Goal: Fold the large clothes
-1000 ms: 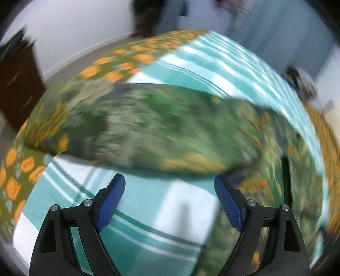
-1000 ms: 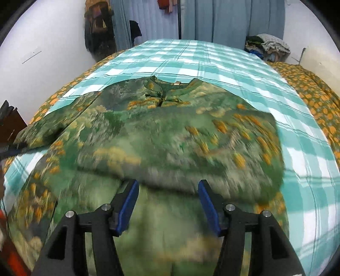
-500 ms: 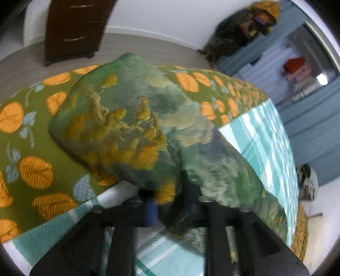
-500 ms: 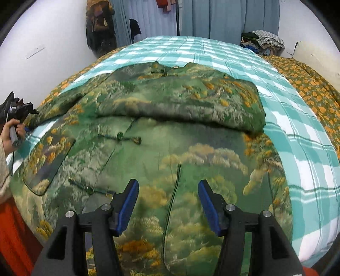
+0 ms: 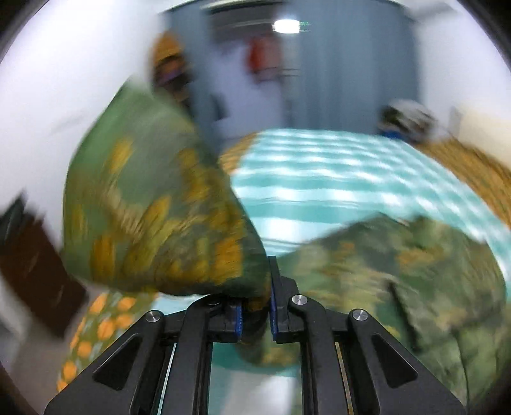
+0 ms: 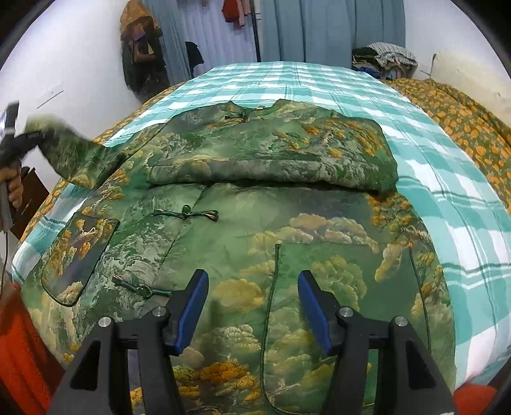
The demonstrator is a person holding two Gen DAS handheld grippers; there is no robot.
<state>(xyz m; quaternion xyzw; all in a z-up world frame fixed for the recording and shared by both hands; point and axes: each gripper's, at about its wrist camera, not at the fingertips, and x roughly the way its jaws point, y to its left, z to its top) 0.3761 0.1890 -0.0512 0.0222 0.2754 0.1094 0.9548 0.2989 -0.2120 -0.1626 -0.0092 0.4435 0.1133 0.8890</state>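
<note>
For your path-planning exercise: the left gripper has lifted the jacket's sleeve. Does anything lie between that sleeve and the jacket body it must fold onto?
Nothing visible does. The left gripper holds the green brocade sleeve above the jacket body, whose top shows only its own folded sleeve.

This is a bedroom in a home. A wide bed (image 6: 319, 83) under a teal-and-white checked cover fills most of the room, with an orange-flowered quilt (image 6: 463, 115) lying along its side. Blue-grey curtains (image 6: 319, 28) hang behind the bed, clothes (image 6: 234, 12) hang on a rail, more garments are heaped (image 6: 383, 60) in the corner, and a dark wooden cabinet (image 5: 35, 271) stands by the white wall.
</note>
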